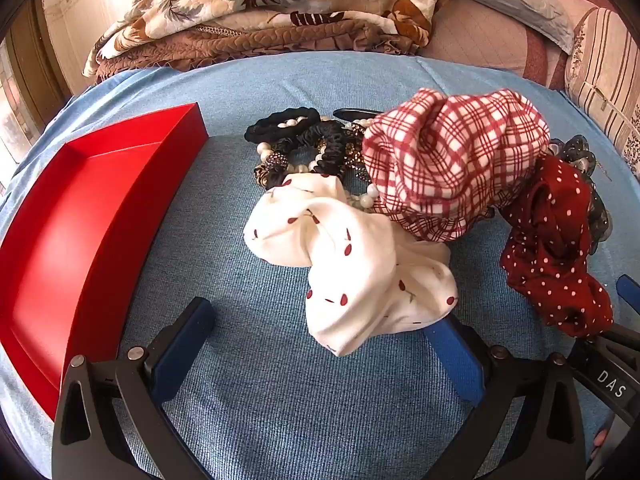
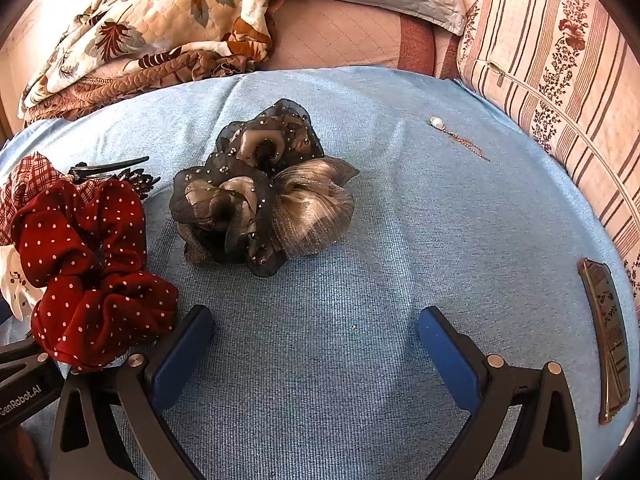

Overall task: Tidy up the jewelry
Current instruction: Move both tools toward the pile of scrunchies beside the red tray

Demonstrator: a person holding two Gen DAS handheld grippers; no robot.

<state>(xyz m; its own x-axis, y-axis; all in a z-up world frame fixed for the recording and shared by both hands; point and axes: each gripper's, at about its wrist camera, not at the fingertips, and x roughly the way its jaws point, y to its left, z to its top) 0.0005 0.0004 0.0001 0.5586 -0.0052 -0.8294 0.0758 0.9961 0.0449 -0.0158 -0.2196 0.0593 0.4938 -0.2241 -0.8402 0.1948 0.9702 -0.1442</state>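
Scrunchies and beaded pieces lie heaped on a blue cloth, none inside the red tray at nine o'clock in the left wrist view. Nearest, the left gripper has its jaws spread wide, gripping nothing; the white cherry-print scrunchie lies over the tip of its right finger. At one o'clock sits the red plaid scrunchie, at three o'clock the red dotted scrunchie, and at twelve o'clock black hair ties with pearl beads. The right gripper is likewise spread and empty; beyond it at eleven o'clock rest grey organza scrunchies, and a pearl earring at one o'clock.
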